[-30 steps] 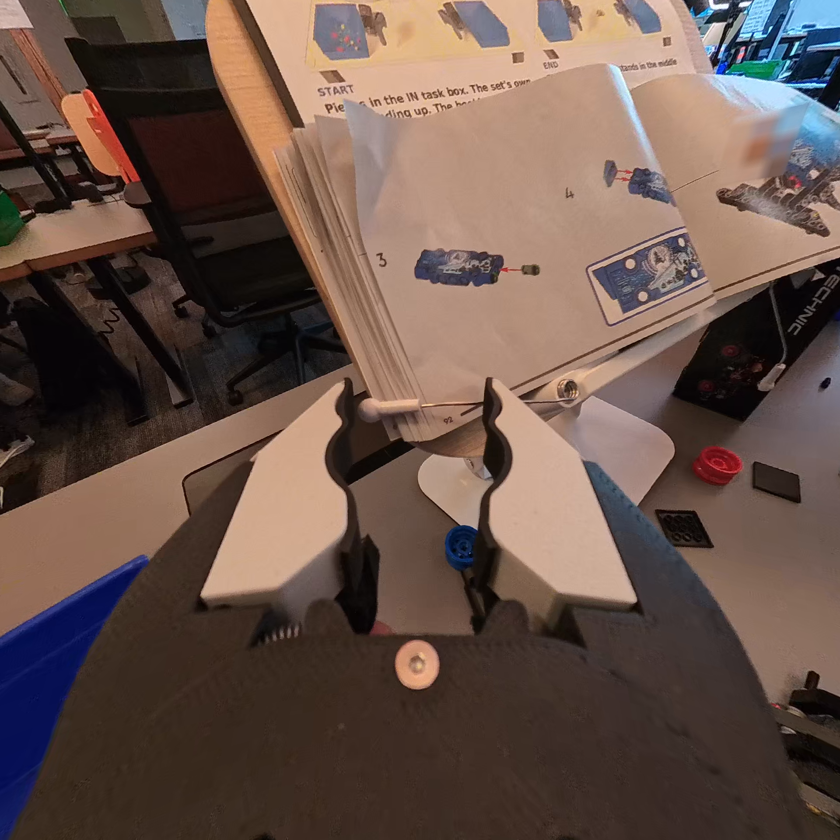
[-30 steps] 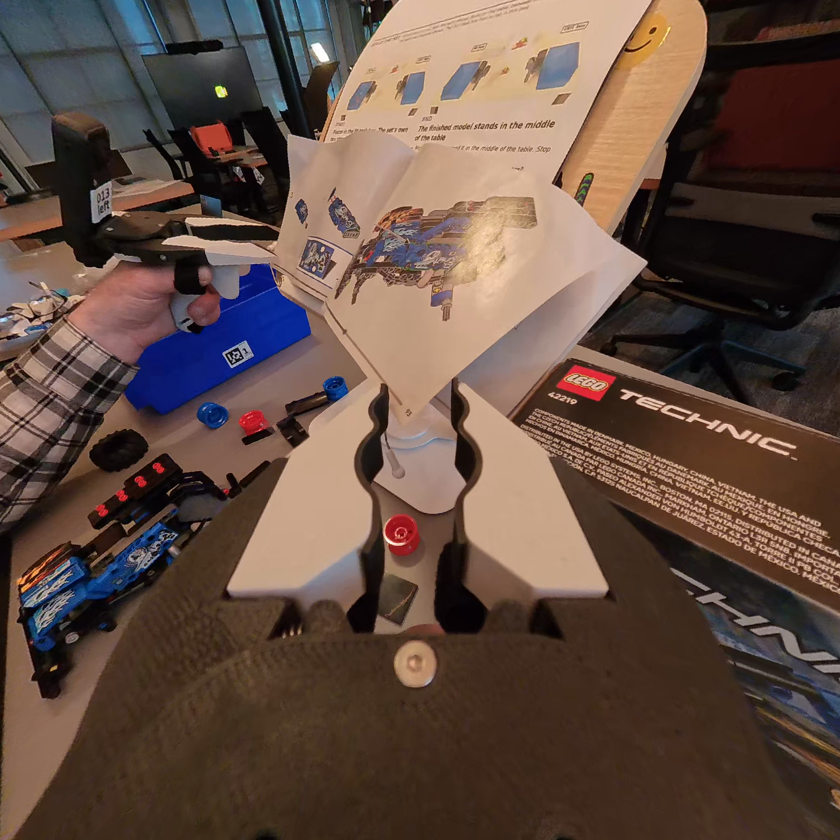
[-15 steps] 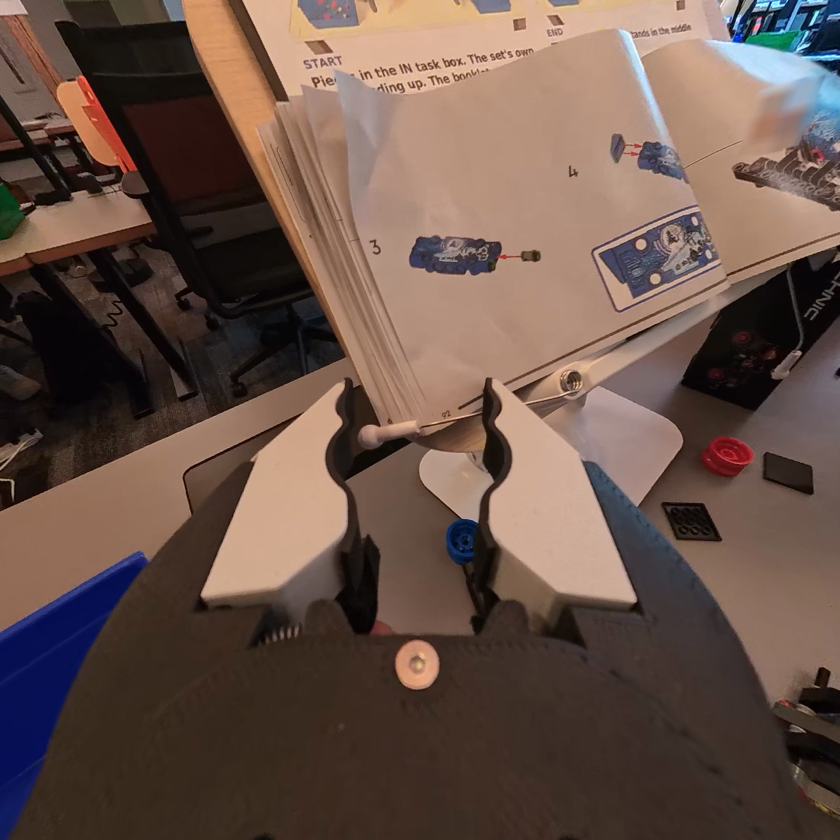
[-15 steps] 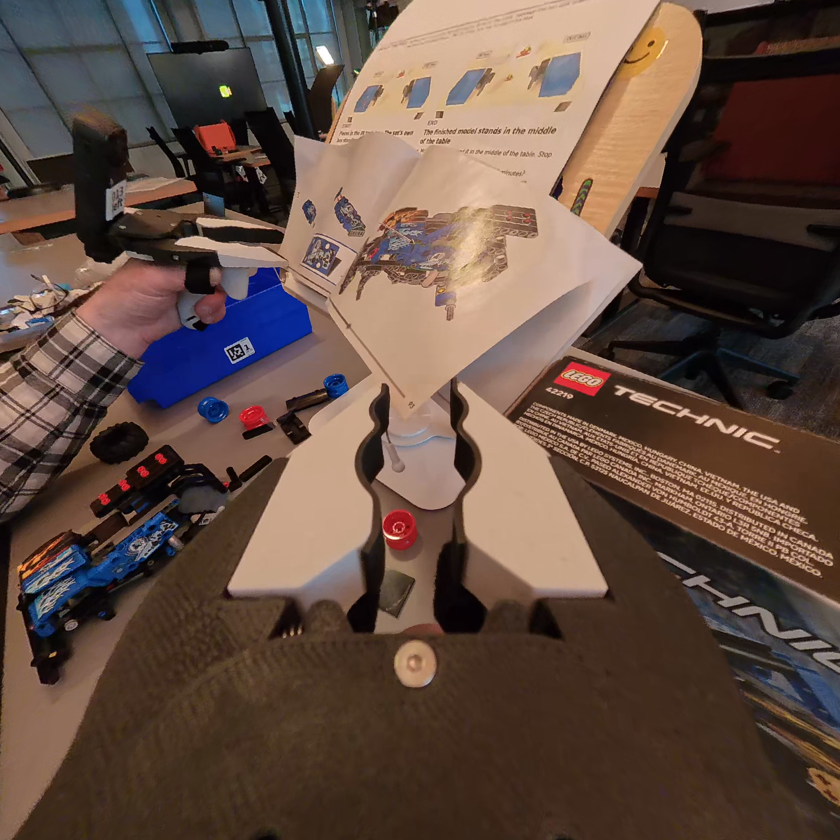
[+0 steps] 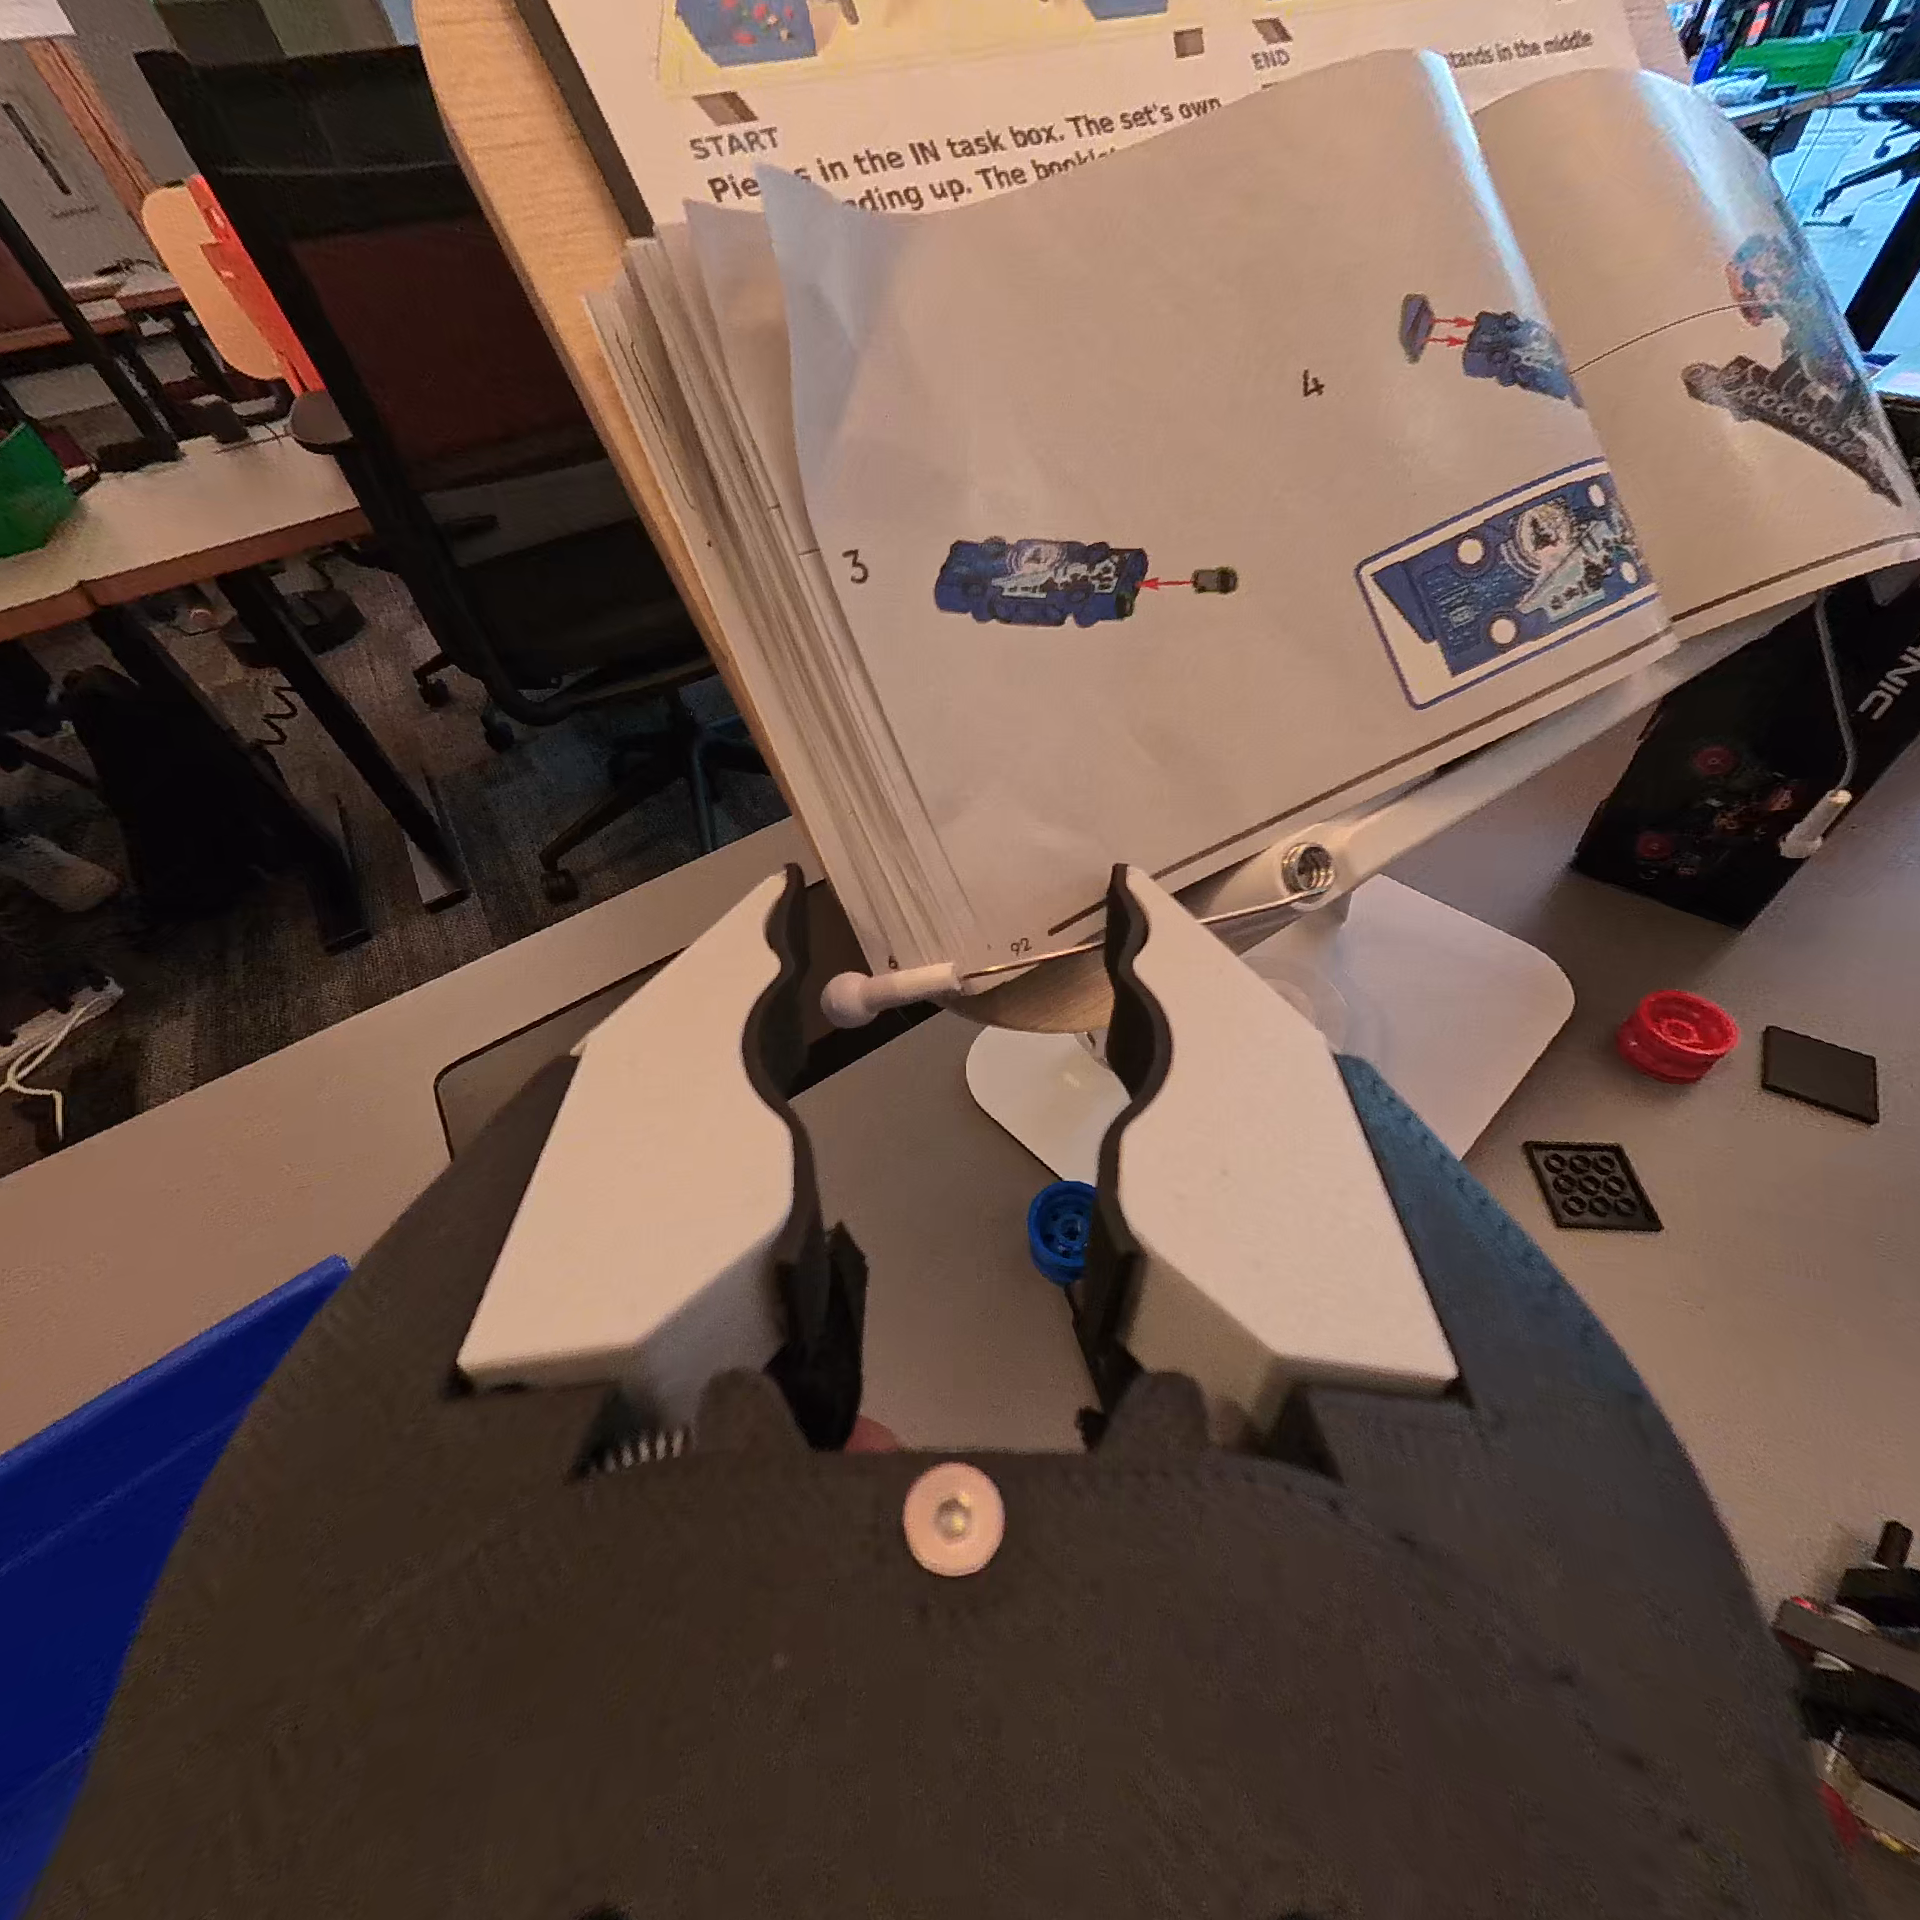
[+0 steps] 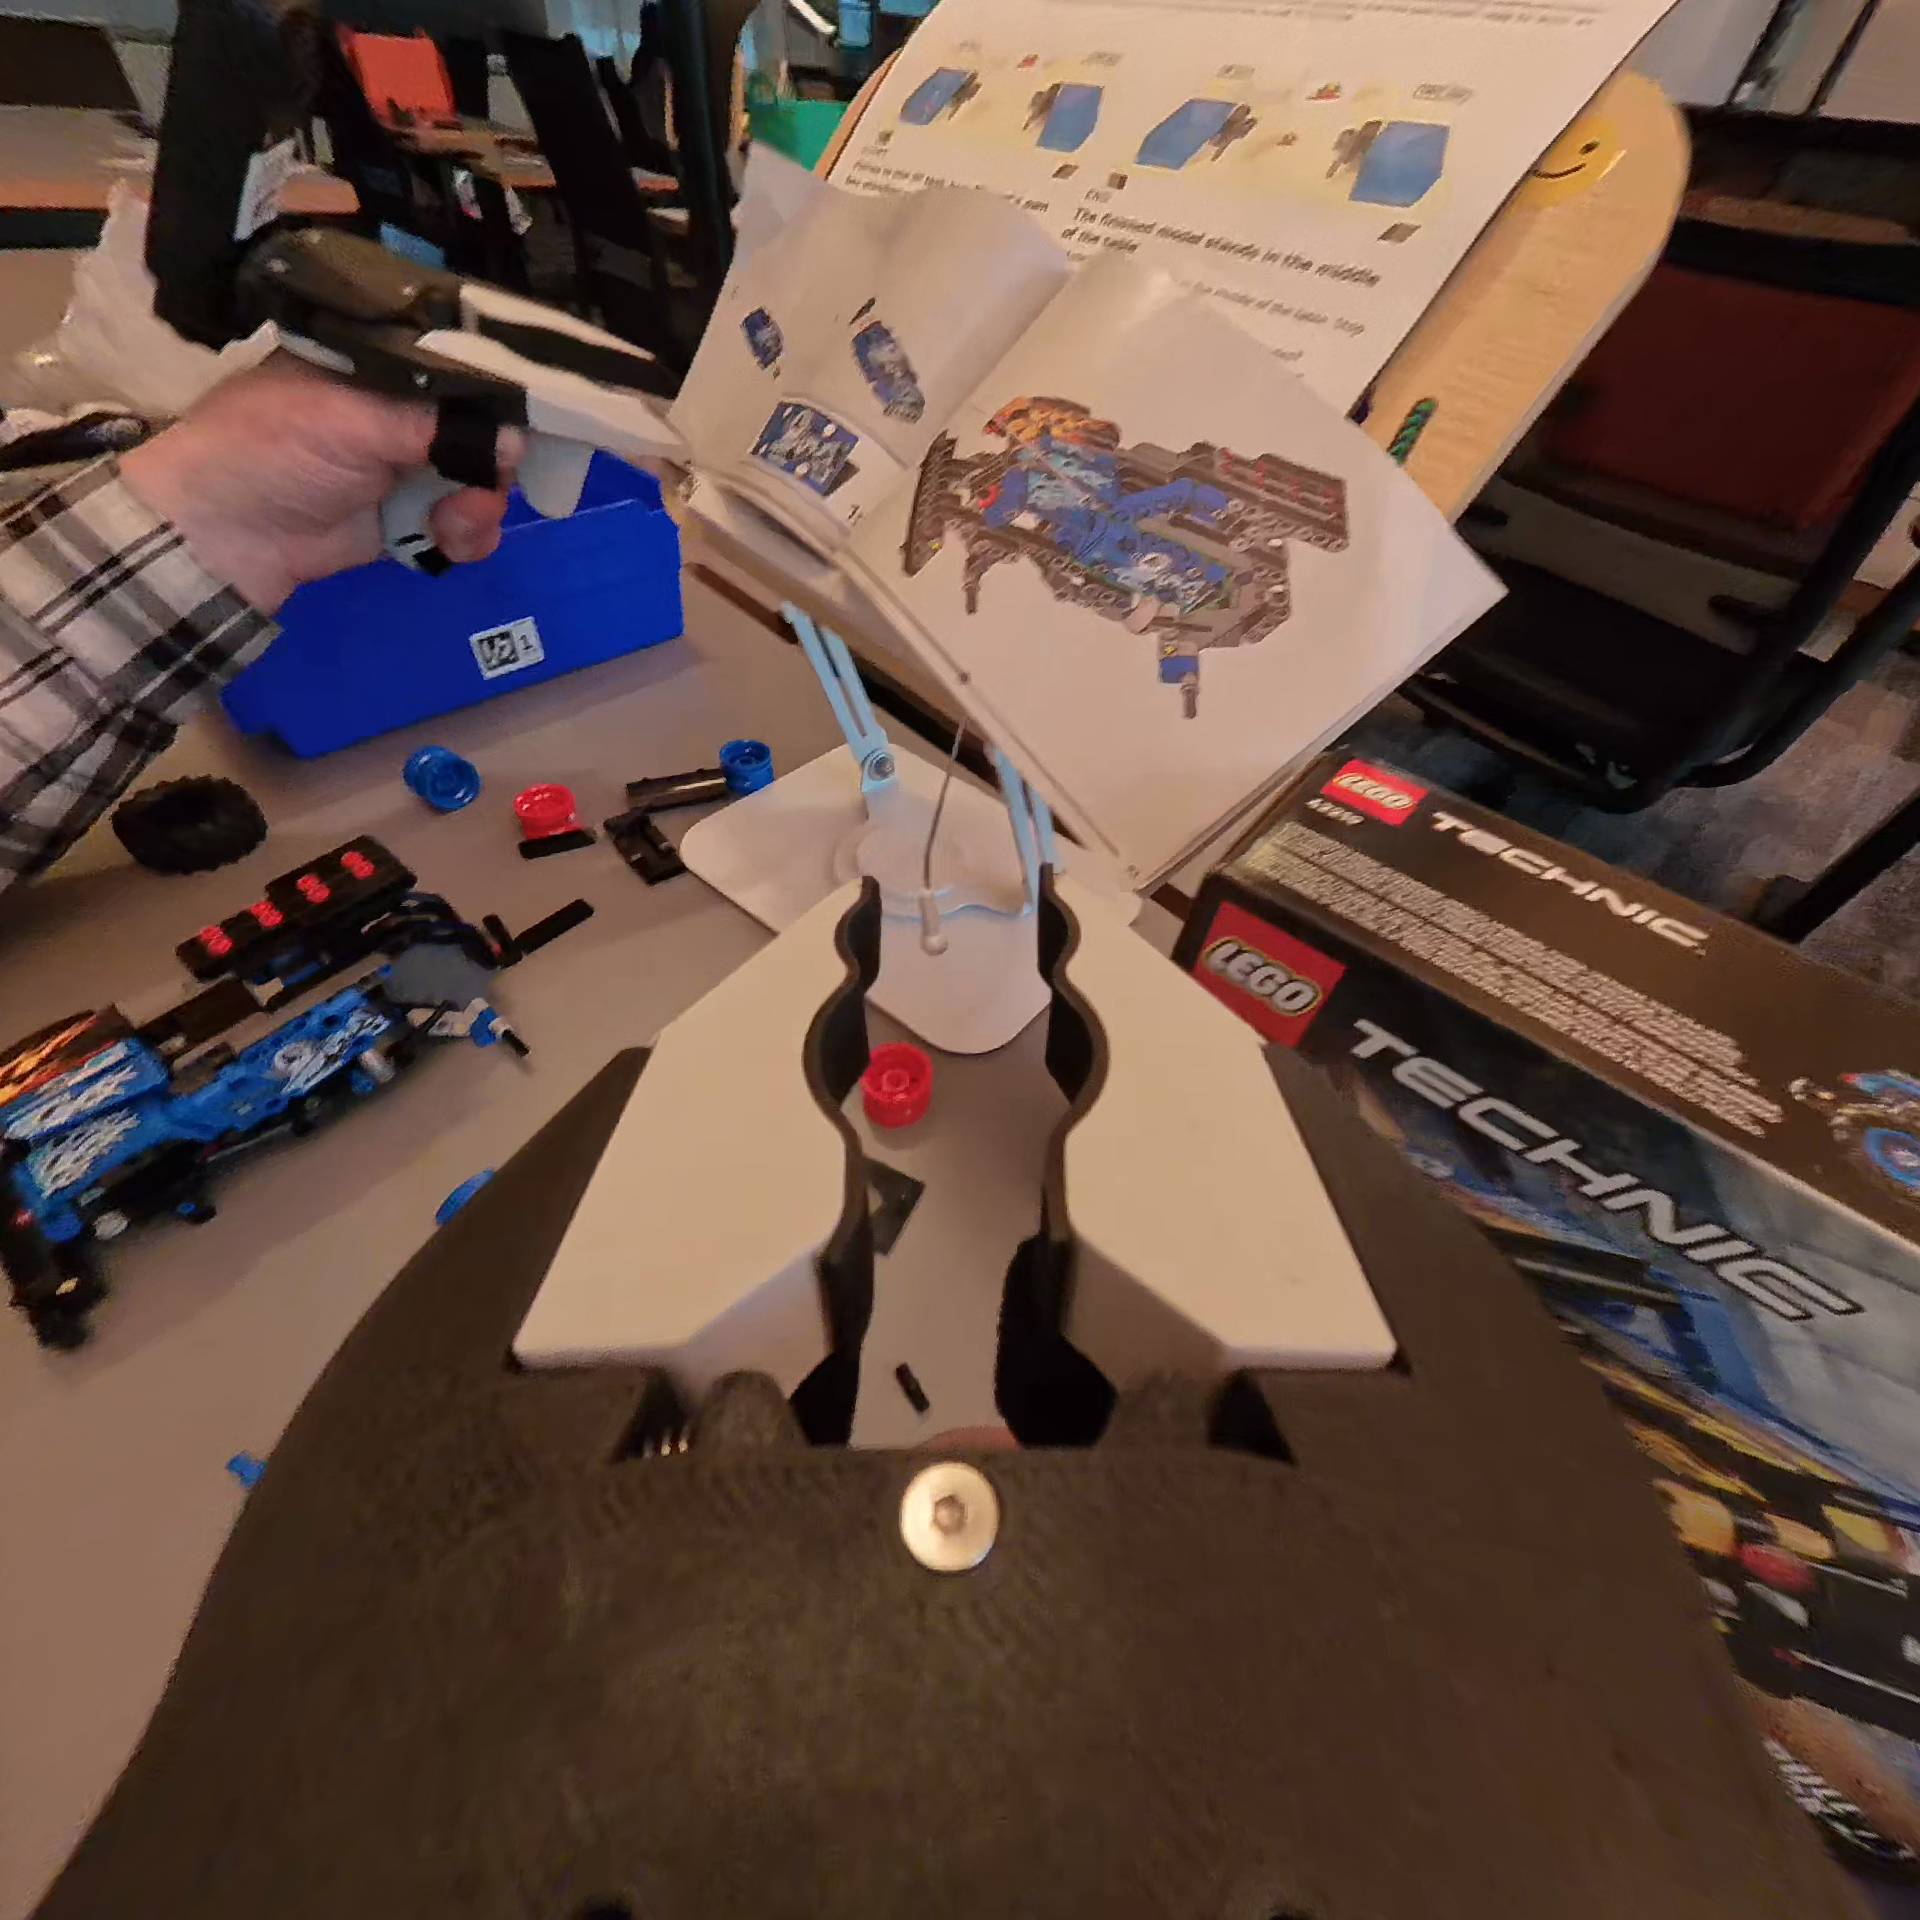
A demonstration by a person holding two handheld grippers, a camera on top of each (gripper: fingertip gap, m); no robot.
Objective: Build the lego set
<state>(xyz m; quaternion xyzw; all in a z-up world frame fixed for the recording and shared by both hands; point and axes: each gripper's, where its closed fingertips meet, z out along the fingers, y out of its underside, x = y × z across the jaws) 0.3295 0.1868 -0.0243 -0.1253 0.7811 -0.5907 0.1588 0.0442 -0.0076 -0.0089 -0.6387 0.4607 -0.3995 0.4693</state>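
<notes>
Black textured hand-held gripper (image 5: 951,925), white fingers (image 5: 665,1174), silver screw, plaid sleeve (image 6: 83,634).

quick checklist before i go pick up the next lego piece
1. Left tongs empty and open: ok, fingers apart with nothing between them.
2. Right tongs empty and open: ok, fingers apart over the table.
3. Instruction booklet readable on its stand: ok, pages lie open, wire page holder across the bottom edge.
4. Loose pieces within view: ok, red wheel hub just ahead of the right tongs, blue wheel hub by the left.
5. Which piece the open step calls for: cannot tell.
6. Partly built blue model: ok, lying on the table, apart from both tongs.
</notes>
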